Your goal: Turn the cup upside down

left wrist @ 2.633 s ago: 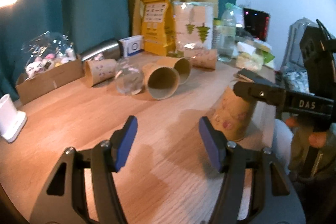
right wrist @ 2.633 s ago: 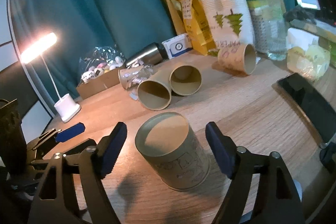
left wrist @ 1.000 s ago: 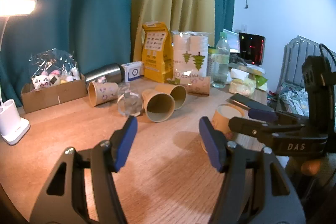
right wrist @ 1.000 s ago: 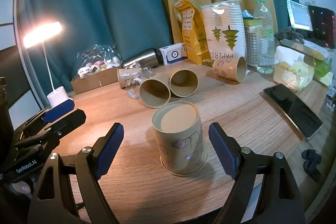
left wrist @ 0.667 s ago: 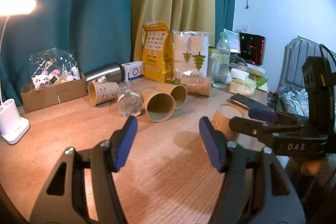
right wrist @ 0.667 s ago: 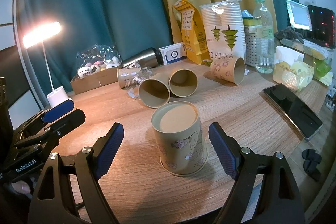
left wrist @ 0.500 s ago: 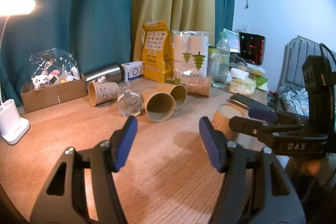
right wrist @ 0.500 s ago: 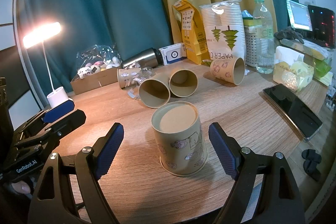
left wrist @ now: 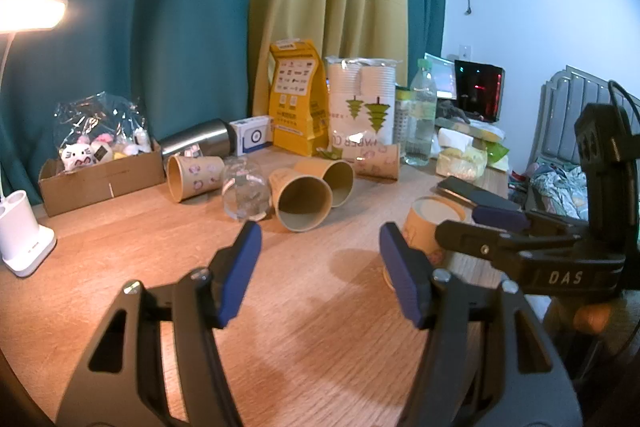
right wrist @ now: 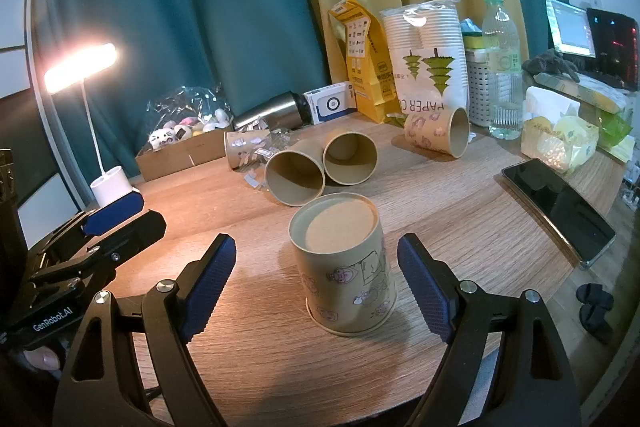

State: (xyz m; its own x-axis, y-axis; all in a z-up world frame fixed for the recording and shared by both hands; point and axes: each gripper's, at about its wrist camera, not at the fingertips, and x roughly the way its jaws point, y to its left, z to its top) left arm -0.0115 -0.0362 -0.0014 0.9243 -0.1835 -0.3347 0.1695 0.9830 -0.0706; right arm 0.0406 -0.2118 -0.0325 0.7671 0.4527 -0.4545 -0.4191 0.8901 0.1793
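Note:
A tan paper cup with cartoon prints (right wrist: pixel 344 267) stands upside down on the wooden table (right wrist: pixel 460 211), base up. My right gripper (right wrist: pixel 316 285) is open, its blue pads on either side of the cup and apart from it. The cup also shows in the left wrist view (left wrist: pixel 430 227), partly behind the right gripper's fingers (left wrist: pixel 496 217). My left gripper (left wrist: pixel 320 267) is open and empty, over bare table to the left of the cup.
Several paper cups (right wrist: pixel 296 177) and a clear glass (left wrist: pixel 244 193) lie on their sides behind. A phone (right wrist: pixel 560 205) lies at the right edge. A lamp (right wrist: pixel 112 189), cardboard box (right wrist: pixel 180 153), steel flask (right wrist: pixel 272 115), yellow bag (right wrist: pixel 360 63), cup sleeve and bottle (right wrist: pixel 502 67) line the back.
In the earliest frames both grippers were lower and closer to the table; they have since drawn back and up. Over the last second nothing has visibly moved.

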